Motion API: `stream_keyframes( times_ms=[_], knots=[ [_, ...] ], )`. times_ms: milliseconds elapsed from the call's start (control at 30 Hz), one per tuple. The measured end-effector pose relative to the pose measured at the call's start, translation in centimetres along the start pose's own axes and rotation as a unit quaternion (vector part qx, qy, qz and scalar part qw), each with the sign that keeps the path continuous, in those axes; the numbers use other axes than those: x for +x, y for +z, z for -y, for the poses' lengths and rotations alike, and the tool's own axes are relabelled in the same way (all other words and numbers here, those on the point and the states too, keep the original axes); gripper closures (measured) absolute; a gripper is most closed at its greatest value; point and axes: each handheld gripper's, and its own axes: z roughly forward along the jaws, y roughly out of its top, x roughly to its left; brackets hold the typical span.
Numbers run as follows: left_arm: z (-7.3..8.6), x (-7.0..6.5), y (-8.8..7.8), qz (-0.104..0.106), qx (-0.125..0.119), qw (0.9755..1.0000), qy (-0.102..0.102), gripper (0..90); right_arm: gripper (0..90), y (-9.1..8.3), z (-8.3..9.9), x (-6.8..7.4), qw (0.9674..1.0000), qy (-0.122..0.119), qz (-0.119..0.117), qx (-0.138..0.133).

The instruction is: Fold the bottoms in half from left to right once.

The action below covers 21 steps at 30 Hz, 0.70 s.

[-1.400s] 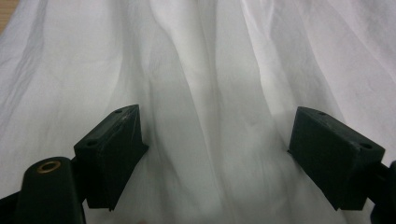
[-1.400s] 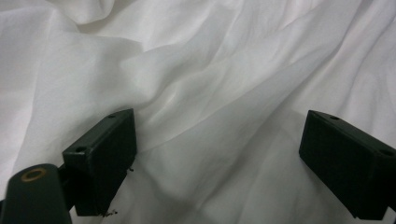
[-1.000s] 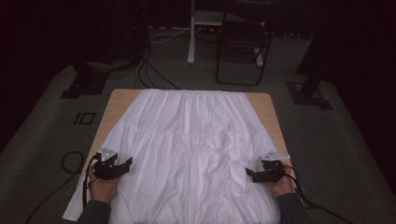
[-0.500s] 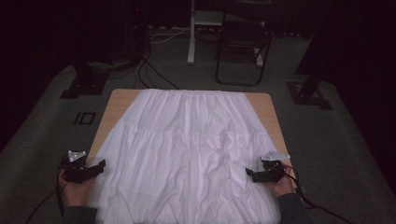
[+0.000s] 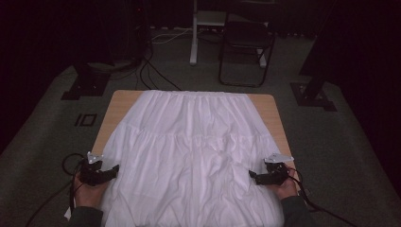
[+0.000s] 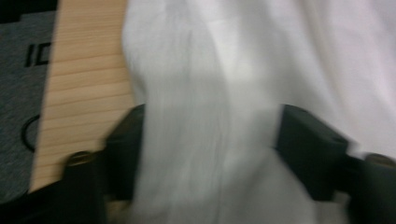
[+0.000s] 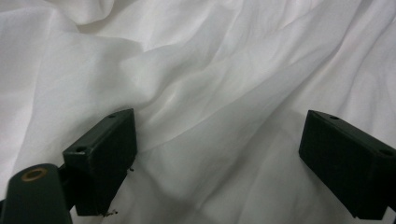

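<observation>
Across the middle of the high view lies the white skirt [image 5: 189,151], spread flat over the wooden table [image 5: 120,101] — waistband toward the top of the frame, hem at the bottom edge. At lower left, the left gripper [image 5: 112,171] sits at the skirt's side edge; its jaws have just been closing, yet stand apart with a fold of cloth between them, not pinched. At lower right, the right gripper [image 5: 253,176] rests on the fabric — jaws spread wide, cloth rumpled between them.
</observation>
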Motion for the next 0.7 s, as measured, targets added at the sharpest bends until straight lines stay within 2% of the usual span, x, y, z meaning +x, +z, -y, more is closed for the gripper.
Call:
stream_keyframes(
  times_ms=[167, 200, 233, 267, 600, 700],
  knots=[
    [-0.2, -0.8, -0.2, 0.035, 0.001, 0.9992, 0.020, 74.9, 10.5, 0.0, 0.0, 0.0, 1.0000, 0.000, 0.000, 0.000],
    [-0.2, -0.9, -0.1, 0.037, 0.001, 0.9990, 0.023, 81.3, 10.5, 0.0, 0.0, 0.0, 1.0000, 0.000, 0.000, 0.000],
    [-0.2, -0.9, -0.1, 0.037, 0.001, 0.9990, 0.023, 83.8, 10.5, 0.0, 0.0, 0.0, 1.0000, 0.000, 0.000, 0.000],
    [-0.2, -1.1, -0.1, 0.035, 0.002, 0.9988, 0.033, 84.8, 10.5, 0.0, 0.0, 0.0, 1.0000, 0.000, 0.000, 0.000],
    [-0.2, -1.6, -0.2, 0.019, 0.000, 0.9980, 0.060, 85.9, 13.4, -0.1, 0.0, 0.0, 1.0000, 0.002, 0.004, -0.003],
    [-0.2, -1.8, -0.2, -0.004, 0.002, 0.9976, 0.069, 86.5, 13.4, -0.1, 0.0, 0.0, 1.0000, 0.002, 0.004, -0.003]
  ],
)
